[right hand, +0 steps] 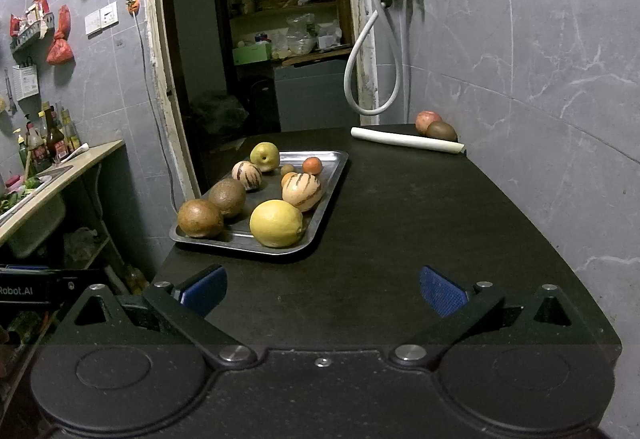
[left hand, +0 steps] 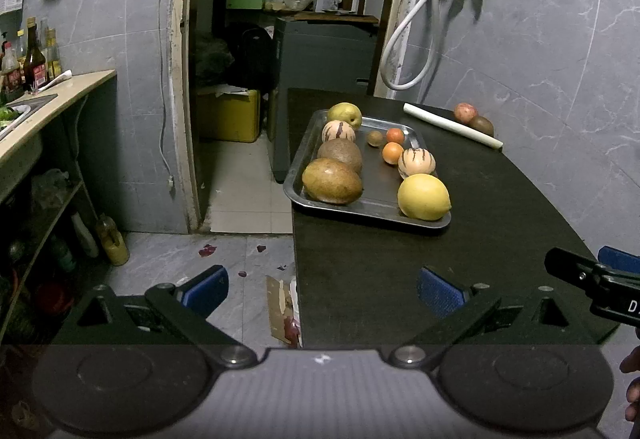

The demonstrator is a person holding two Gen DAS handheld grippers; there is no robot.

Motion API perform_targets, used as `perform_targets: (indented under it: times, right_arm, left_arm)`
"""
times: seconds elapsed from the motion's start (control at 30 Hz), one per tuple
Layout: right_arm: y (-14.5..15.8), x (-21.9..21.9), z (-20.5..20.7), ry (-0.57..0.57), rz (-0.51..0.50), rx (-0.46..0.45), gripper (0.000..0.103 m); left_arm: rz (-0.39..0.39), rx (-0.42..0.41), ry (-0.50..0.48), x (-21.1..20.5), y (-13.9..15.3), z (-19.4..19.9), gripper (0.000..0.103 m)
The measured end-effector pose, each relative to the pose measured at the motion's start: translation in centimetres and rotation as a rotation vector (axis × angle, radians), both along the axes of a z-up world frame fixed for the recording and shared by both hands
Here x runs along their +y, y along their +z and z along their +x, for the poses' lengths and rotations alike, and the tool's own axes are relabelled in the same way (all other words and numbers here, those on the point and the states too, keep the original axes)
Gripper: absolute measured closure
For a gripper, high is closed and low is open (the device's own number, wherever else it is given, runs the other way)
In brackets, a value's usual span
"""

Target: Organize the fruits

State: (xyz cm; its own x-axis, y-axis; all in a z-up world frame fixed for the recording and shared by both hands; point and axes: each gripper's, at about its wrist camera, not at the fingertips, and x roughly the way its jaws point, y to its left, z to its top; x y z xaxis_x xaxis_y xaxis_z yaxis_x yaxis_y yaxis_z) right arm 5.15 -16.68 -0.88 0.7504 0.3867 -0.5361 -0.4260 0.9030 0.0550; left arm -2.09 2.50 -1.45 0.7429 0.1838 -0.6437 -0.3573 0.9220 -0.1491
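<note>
A steel tray (left hand: 298, 167) (right hand: 328, 183) on the black table holds several fruits: a yellow lemon (left hand: 424, 197) (right hand: 277, 223), two brown fruits (left hand: 332, 181) (right hand: 200, 218), two striped melons (left hand: 416, 163) (right hand: 302, 191), a pear (left hand: 345, 115) (right hand: 265, 156), two small oranges (left hand: 393, 152) and a kiwi (left hand: 375, 138). A red apple (left hand: 465, 112) (right hand: 427, 121) and a brown fruit (left hand: 481, 125) (right hand: 441, 131) lie off the tray at the far wall. My left gripper (left hand: 322, 291) is open, near the table's left front edge. My right gripper (right hand: 323, 291) is open over the near table, empty.
A white rolled sheet (left hand: 452, 125) (right hand: 406, 141) lies in front of the apple. The black table (left hand: 500, 219) (right hand: 420, 231) is bare right of the tray. A counter with a sink and bottles (left hand: 32, 59) stands left; a doorway opens behind. The right gripper shows at the left wrist view's right edge (left hand: 600, 279).
</note>
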Motion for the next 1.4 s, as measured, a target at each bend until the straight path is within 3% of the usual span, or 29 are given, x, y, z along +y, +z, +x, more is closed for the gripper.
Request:
perform_targets:
  times: [1.4]
  right_arm:
    - [-0.2, 0.2, 0.2, -0.001, 0.001, 0.004, 0.001]
  left_arm:
    - [0.033, 0.03, -0.004, -0.2, 0.9, 0.3, 0.001]
